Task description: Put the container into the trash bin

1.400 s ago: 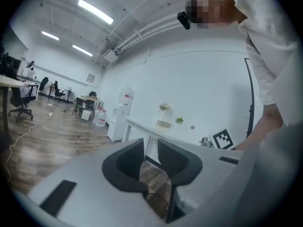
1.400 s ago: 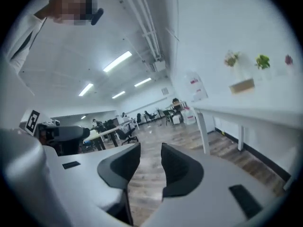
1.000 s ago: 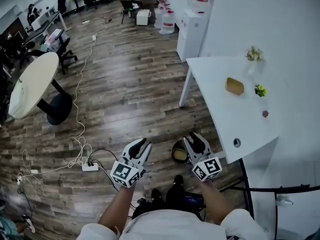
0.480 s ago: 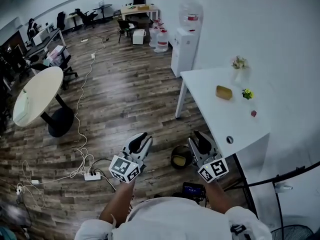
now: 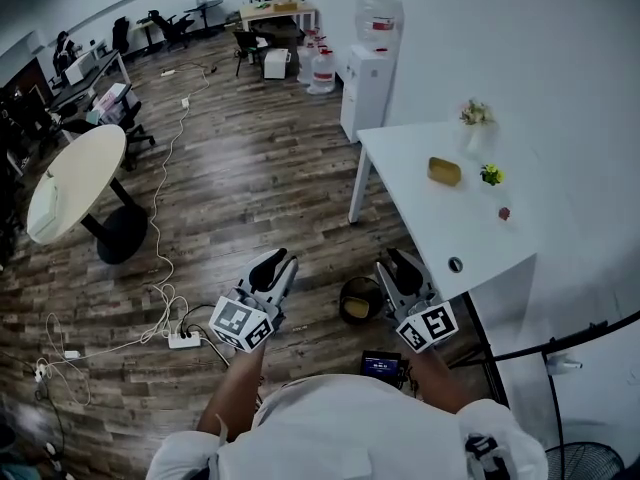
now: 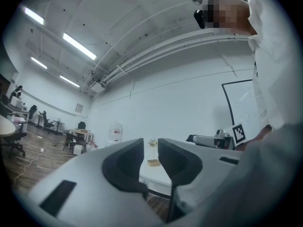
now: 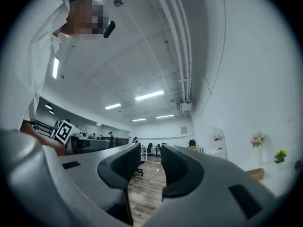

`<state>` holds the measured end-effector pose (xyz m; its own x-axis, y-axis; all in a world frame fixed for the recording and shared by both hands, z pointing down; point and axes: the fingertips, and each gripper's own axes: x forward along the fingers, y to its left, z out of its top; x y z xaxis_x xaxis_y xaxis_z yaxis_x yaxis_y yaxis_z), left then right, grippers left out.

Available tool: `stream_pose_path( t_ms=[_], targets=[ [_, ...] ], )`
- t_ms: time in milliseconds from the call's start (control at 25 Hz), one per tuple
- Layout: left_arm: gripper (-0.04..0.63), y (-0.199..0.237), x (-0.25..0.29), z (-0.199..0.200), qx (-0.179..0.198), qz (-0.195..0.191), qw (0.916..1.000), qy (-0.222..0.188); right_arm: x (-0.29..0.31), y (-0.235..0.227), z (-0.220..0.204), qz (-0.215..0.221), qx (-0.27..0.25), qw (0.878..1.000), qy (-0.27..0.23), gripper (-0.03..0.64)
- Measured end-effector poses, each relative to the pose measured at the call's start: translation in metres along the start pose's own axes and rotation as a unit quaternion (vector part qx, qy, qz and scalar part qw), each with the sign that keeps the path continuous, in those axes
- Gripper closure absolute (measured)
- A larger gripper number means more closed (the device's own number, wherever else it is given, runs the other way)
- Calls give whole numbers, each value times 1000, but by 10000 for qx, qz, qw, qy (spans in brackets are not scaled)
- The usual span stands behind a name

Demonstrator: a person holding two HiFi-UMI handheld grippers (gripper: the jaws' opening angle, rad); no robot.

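Observation:
The container (image 5: 444, 171), a shallow yellow-tan tub, lies on the white table (image 5: 420, 218) ahead and to the right. It also shows in the left gripper view as the container (image 6: 152, 162) between the jaws, far off, and in the right gripper view as the container (image 7: 255, 173) at the right edge. A dark round trash bin (image 5: 360, 300) stands on the floor by the table's near corner, between my two grippers. My left gripper (image 5: 272, 266) (image 6: 150, 145) and right gripper (image 5: 400, 266) (image 7: 150, 150) are held out level, both open with nothing between the jaws.
On the table stand a flower vase (image 5: 474, 118), a small yellow-flowered plant (image 5: 490, 175) and a small red thing (image 5: 504, 212). A water dispenser (image 5: 367, 78) stands beyond the table. A power strip with cables (image 5: 182, 339) lies on the wood floor at left, near a round white table (image 5: 75, 173).
Both grippers have risen and come a little forward, and the head view has lifted with them. The jaws stand as before. The container and bin have not moved.

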<state>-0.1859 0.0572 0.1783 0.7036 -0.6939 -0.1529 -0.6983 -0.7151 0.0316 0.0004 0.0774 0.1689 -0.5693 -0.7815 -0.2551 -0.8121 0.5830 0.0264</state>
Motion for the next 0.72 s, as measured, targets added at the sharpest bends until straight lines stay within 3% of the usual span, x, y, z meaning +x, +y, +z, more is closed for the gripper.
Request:
stream_pose_path(
  t_ms=[440,720],
  targets=[
    [499,1,40,2,36,-359,9993,26,0,-37,6,-251,-130,9996,-62,462],
    [499,9,101,-16,-1,-733,9972,117,-3,-99,-7,-702,-96,9975,-69,462]
  ],
)
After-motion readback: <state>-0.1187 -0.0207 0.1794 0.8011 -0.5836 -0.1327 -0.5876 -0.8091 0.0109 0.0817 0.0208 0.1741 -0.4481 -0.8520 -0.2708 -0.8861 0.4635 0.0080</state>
